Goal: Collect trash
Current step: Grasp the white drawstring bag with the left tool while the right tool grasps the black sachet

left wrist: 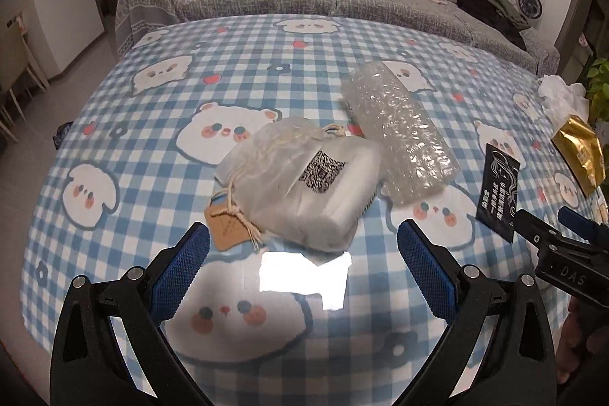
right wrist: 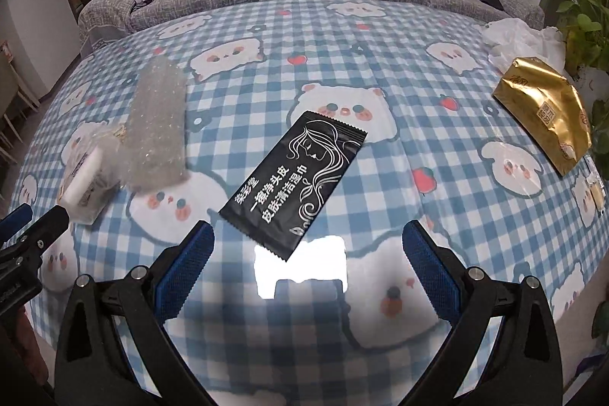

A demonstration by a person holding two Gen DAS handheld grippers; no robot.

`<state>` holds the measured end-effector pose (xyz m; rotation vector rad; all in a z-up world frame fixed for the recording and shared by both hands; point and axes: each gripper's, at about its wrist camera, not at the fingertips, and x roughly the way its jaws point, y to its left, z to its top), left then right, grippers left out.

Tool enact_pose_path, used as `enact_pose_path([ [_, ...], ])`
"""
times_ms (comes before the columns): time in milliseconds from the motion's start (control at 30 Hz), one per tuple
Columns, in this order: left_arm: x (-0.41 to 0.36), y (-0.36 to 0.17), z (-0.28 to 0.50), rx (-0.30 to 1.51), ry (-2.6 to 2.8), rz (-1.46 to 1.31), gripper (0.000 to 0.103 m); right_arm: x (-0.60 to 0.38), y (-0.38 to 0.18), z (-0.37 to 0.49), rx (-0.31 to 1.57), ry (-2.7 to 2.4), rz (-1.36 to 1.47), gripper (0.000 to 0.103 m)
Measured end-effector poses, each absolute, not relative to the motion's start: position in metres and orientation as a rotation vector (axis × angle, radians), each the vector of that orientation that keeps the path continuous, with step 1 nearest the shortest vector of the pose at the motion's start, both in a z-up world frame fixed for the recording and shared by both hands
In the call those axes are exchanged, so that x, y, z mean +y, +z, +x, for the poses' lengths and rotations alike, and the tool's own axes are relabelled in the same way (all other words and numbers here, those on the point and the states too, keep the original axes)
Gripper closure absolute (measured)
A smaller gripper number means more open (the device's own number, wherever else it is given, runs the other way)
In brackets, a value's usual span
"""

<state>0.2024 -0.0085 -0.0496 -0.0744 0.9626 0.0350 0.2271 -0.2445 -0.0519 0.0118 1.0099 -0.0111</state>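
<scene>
A: Left hand-held gripper: fingers wide apart, holding nothing. One white drawstring pouch with a brown tag lies on the bench just ahead, between the fingertips' line. One bubble-wrap roll sits ahead-right, touching the pouch.

B: Right hand-held gripper: fingers likewise spread, empty. One black sachet lies just ahead, its near corner between the fingertips. One gold packet is far ahead-right; one crumpled white plastic lies just beyond it.

A: Count: five items.
</scene>
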Motion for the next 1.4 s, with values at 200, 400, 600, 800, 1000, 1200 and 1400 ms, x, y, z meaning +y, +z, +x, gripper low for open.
enact_pose_path([
  [200,-0.010,-0.066,0.233,0.983,0.032,-0.054,0.007,-0.244,-0.067,0.266,1.058,-0.041,0.042,0.008],
  [400,-0.011,-0.079,0.252,1.008,0.027,-0.063,0.010,-0.241,-0.081,0.286,1.098,-0.061,0.054,0.011],
  [600,-0.008,-0.080,0.259,1.001,0.028,-0.086,0.025,-0.238,-0.082,0.287,1.092,-0.066,0.044,0.022],
  [800,-0.005,-0.080,0.257,0.998,0.028,-0.103,0.039,-0.235,-0.079,0.284,1.098,-0.047,0.038,0.037],
  [1000,-0.003,-0.079,0.253,0.996,0.029,-0.105,0.047,-0.236,-0.077,0.281,1.098,-0.027,0.034,0.050],
  [1200,-0.005,-0.079,0.250,0.985,0.033,-0.096,0.054,-0.236,-0.074,0.280,1.093,-0.007,0.035,0.074],
  [1400,-0.009,-0.077,0.248,0.974,0.043,-0.079,0.056,-0.237,-0.073,0.279,1.086,-0.006,0.041,0.080],
])
